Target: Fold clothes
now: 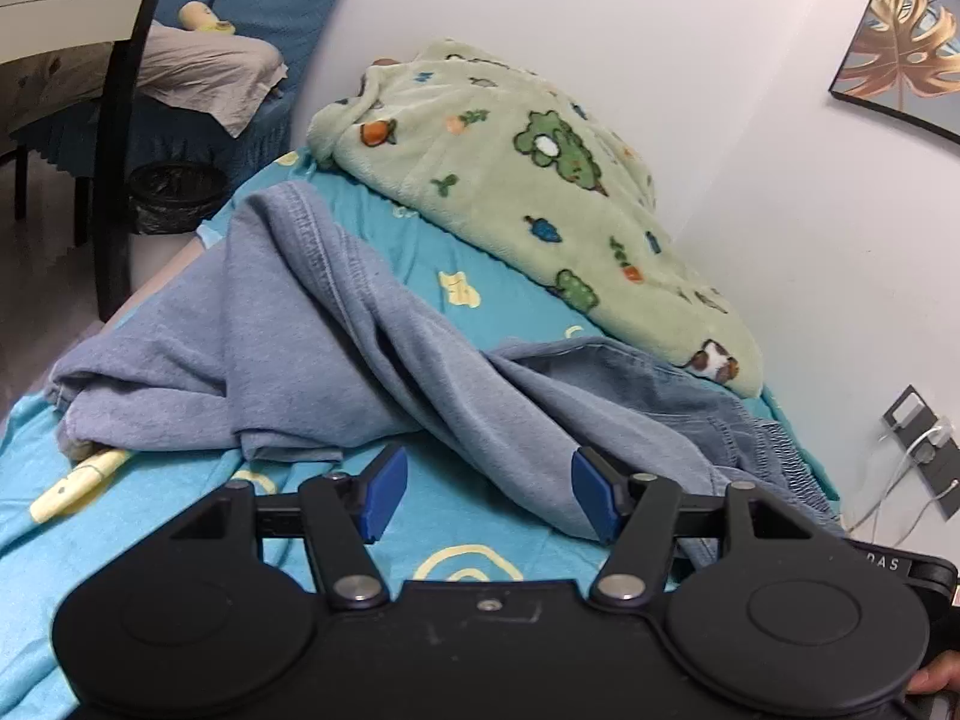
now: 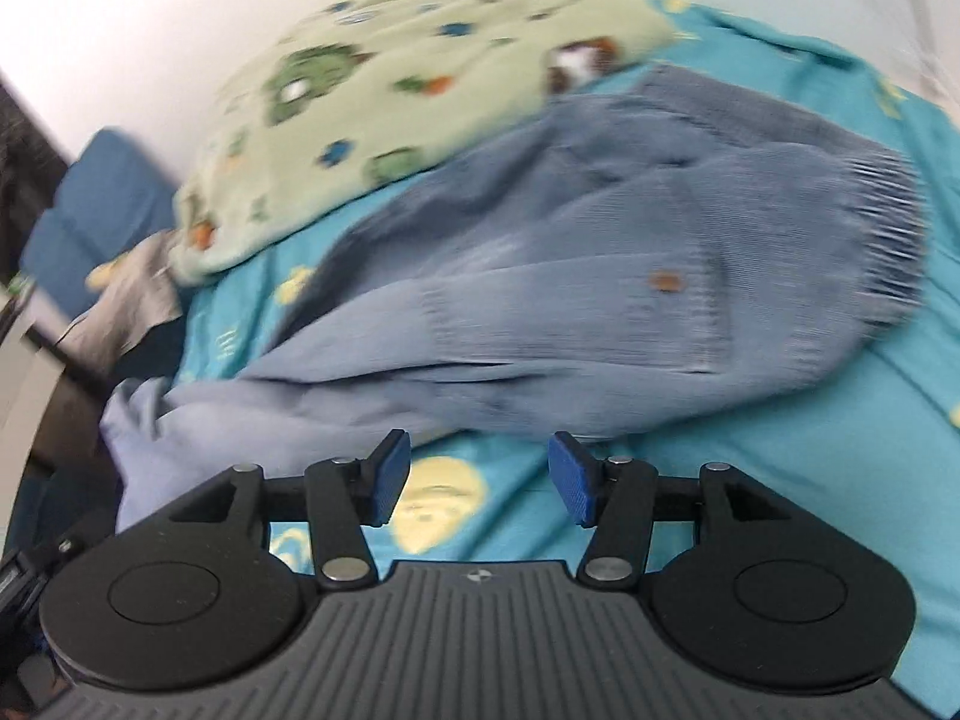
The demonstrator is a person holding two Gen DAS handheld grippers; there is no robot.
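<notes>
A crumpled blue-grey pair of trousers point(image 1: 336, 348) lies across the turquoise bed sheet point(image 1: 468, 516). In the right wrist view the same trousers point(image 2: 570, 300) show a gathered waistband at the right and a small brown button. My left gripper point(image 1: 487, 495) is open and empty, just above the sheet, with its right pad close to a fold of the trousers. My right gripper point(image 2: 478, 475) is open and empty, just short of the trousers' near edge. The right wrist view is blurred.
A green patterned fleece blanket point(image 1: 528, 180) lies bunched along the white wall behind the trousers; it also shows in the right wrist view point(image 2: 384, 90). A dark table leg point(image 1: 117, 180) and a black bin point(image 1: 174, 195) stand left of the bed. Chargers and cables point(image 1: 918, 444) hang on the wall at right.
</notes>
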